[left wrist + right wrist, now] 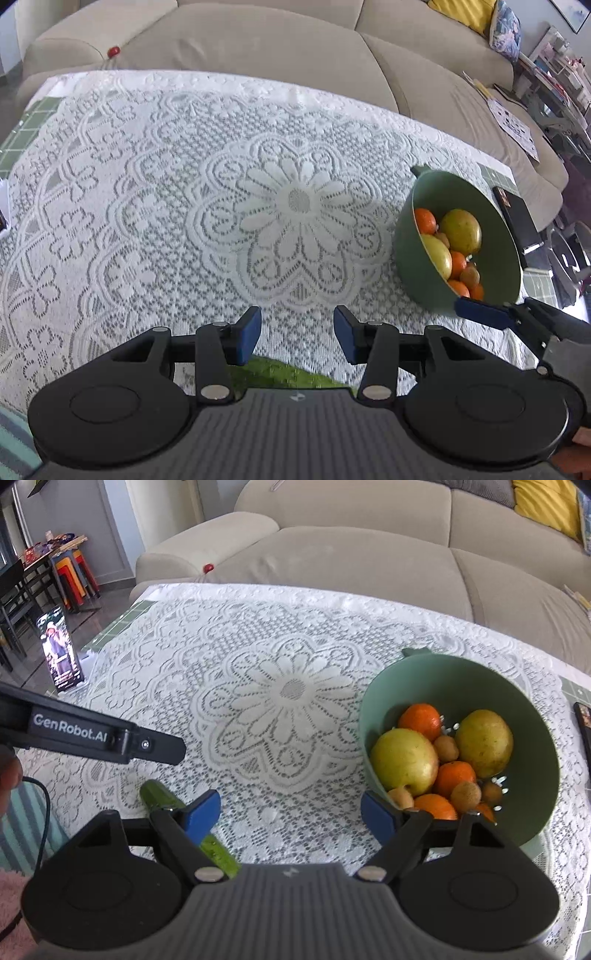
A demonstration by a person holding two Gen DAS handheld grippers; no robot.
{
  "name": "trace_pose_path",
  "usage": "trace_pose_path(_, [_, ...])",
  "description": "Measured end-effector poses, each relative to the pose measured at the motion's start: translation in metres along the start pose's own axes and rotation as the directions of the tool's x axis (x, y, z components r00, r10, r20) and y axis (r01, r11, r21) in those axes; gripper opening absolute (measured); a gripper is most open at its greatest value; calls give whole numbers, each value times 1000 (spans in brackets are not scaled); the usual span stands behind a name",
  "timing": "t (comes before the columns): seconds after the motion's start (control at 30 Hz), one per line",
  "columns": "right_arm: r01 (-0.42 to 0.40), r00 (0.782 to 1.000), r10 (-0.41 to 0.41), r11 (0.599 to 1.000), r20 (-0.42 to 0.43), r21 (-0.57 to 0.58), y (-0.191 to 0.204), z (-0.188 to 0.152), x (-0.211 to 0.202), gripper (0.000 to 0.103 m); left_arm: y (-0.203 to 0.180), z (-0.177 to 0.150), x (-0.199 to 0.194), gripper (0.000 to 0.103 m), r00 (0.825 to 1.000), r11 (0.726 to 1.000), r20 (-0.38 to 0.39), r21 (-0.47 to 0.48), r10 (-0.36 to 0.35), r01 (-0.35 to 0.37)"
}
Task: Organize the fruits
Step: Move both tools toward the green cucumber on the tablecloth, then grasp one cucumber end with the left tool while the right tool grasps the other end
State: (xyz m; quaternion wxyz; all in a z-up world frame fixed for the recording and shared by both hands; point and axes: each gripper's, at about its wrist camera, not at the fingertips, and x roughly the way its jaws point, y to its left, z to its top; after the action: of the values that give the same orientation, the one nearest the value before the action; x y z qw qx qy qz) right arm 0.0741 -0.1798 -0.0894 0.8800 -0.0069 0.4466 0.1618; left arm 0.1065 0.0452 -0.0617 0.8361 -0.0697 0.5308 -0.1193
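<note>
A green colander bowl (461, 664) stands on the right of the lace-covered table, also in the left wrist view (410, 258). It holds oranges (423, 716), yellow-green apples (404, 760) and small brown fruits. A cucumber (159, 794) lies on the cloth at the near left, partly under one finger of my right gripper (291, 814). That gripper is open with only cloth between its pads, its other finger at the bowl's near rim. My left gripper (297, 334) is open over bare lace, well left of the bowl, and nothing is between its pads.
A beige sofa (351, 561) runs along the table's far side, with a small red object (209, 568) on it. A lit phone on a stand (61, 653) is off the table's left edge. A dark phone (583, 723) lies right of the bowl.
</note>
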Motion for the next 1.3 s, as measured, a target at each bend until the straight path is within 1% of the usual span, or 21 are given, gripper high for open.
trace_pose_path(0.17, [-40,998,40,999,-54,18,1,-5,9,67,9,-8,2,53,999,1000,-43,-24,-19,18])
trace_pose_path(0.23, [-53,996,56,998,-74,35,0,-6,13,64,14,-11,4,53,998,999,-56,-47,-28,25])
trace_pose_path(0.37, [-82,991,87,995,-104,48,1,-6,19,62,24,-14,11,53,994,994,-95,-102,-47,38])
trace_pose_path(0.5, [-175,971,181,983,-153,56,8,-8,22,62,29,-19,12,54,991,990,-129,-142,-44,25])
trace_pose_path(0.6, [-188,963,186,982,-194,5,19,-12,27,60,30,-22,14,53,986,987,-162,-159,-41,15])
trace_pose_path(0.73, [-202,948,193,979,-251,-9,26,-14,36,57,37,-25,18,53,980,979,-190,-201,-63,24])
trace_pose_path(0.93, [-185,924,171,983,-343,-6,24,-25,53,57,46,-24,24,53,975,959,-173,-268,-139,89])
trace_pose_path(1.0, [-177,920,163,984,-356,-8,23,-28,56,57,45,-23,25,53,976,958,-159,-266,-148,102])
trace_pose_path(1.1, [-174,916,164,985,-366,6,22,-30,58,50,41,-20,27,53,978,960,-140,-257,-154,115])
trace_pose_path(1.13, [-170,918,162,985,-362,11,21,-29,58,47,40,-19,28,53,978,959,-137,-256,-159,120])
trace_pose_path(1.2, [-163,923,160,986,-350,23,18,-28,56,46,38,-18,27,53,979,961,-131,-248,-156,120])
trace_pose_path(1.3, [-135,941,141,990,-308,42,11,-24,50,44,37,-16,22,53,986,972,-115,-216,-119,92])
